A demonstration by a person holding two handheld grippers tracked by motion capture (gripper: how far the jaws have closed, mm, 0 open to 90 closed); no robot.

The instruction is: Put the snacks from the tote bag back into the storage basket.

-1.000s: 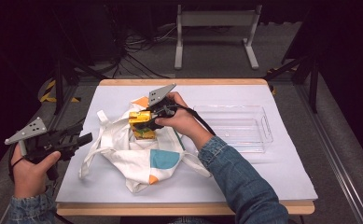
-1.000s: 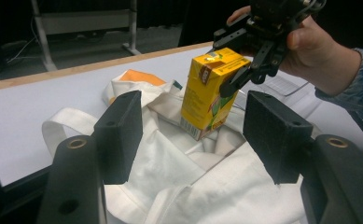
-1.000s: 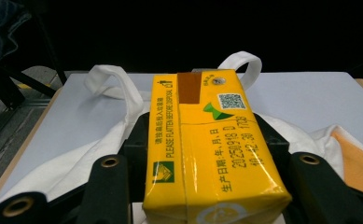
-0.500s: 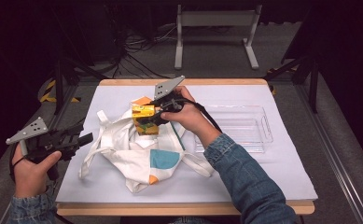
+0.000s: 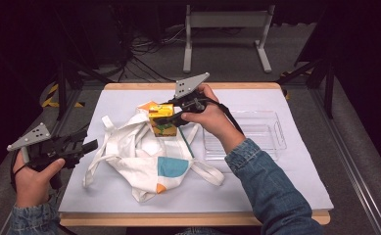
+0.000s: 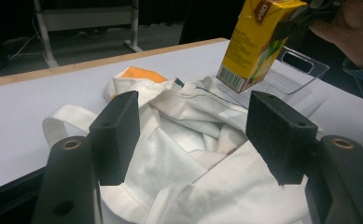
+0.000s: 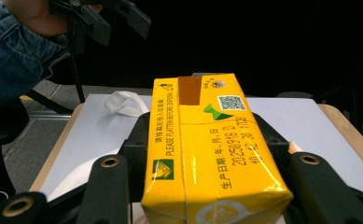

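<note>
One yellow juice carton (image 5: 161,119) is hanging just above the white tote bag (image 5: 146,156), pinched between the right gripper (image 5: 174,113) jaws. Beside the bag, the left gripper (image 5: 87,145) is waiting, jaws having just widened, nothing between them. Likely setting it in the clear tray (image 5: 256,137) is remaining.

My right gripper (image 5: 174,113) clamps a yellow drink carton (image 5: 161,120) above the white tote bag (image 5: 146,154); my left gripper (image 5: 87,145) waits, jaws apart, beside it.
</note>
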